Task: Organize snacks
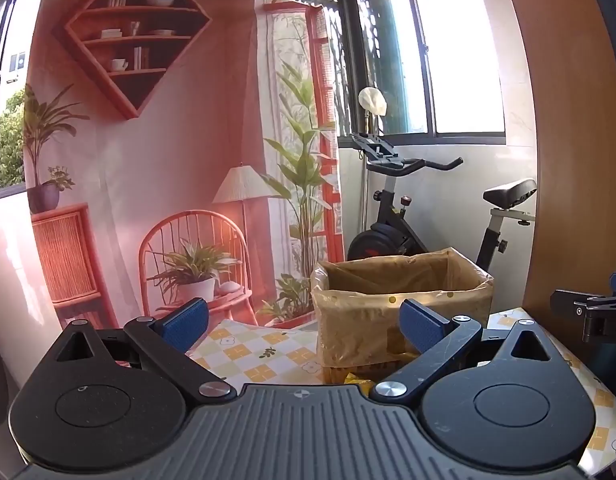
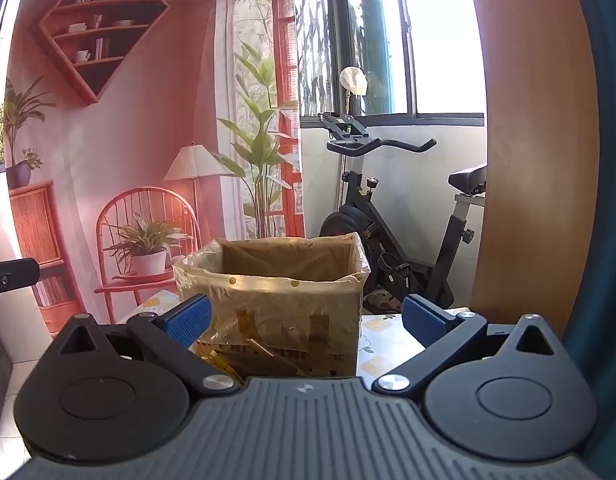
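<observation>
A: Right wrist view has the box (image 2: pixel 283 296), open on top and lined with a plastic bag, sitting on the table (image 2: pixel 382 338) with the checked flower cloth. Yellow snack packets (image 2: pixel 217 356) lie at its base.

B: And the grippers?

A: Right gripper (image 2: pixel 305 318) is spread wide, nothing in it. Left gripper (image 1: pixel 303 320) is spread too, empty, box just ahead. Exercise bike (image 2: pixel 388 216) behind.

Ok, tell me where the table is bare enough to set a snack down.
Bare tablecloth lies left of the lined cardboard box, between it and the table's left edge. A smaller bare strip lies right of the box. Directly in front of the box is crowded with yellow snack packets.
</observation>
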A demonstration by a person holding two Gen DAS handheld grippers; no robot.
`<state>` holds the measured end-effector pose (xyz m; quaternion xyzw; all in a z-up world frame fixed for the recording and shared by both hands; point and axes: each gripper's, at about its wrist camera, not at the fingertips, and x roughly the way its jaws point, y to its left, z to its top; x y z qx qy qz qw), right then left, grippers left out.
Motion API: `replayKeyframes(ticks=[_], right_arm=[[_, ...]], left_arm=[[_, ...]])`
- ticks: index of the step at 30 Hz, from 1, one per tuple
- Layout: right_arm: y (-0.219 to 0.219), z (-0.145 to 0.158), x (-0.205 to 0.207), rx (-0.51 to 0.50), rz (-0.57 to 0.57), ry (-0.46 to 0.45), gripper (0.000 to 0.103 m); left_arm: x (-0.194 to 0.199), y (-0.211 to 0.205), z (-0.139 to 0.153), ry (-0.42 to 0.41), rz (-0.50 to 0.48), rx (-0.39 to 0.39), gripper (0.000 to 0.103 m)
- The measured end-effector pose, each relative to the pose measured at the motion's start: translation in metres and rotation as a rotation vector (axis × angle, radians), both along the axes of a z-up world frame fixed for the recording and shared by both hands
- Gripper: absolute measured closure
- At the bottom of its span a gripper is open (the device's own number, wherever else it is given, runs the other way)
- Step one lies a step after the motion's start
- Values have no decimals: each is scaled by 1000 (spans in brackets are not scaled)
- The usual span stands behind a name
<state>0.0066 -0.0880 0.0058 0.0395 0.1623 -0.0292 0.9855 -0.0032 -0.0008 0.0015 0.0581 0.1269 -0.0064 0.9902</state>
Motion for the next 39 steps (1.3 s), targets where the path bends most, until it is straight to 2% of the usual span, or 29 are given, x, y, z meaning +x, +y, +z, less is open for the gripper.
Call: replayKeyframes(ticks=[39], right_arm=[[2,1,2,-13,2,-16,0]], left_arm=[[-2,1,1,-1,-9,-1,1]])
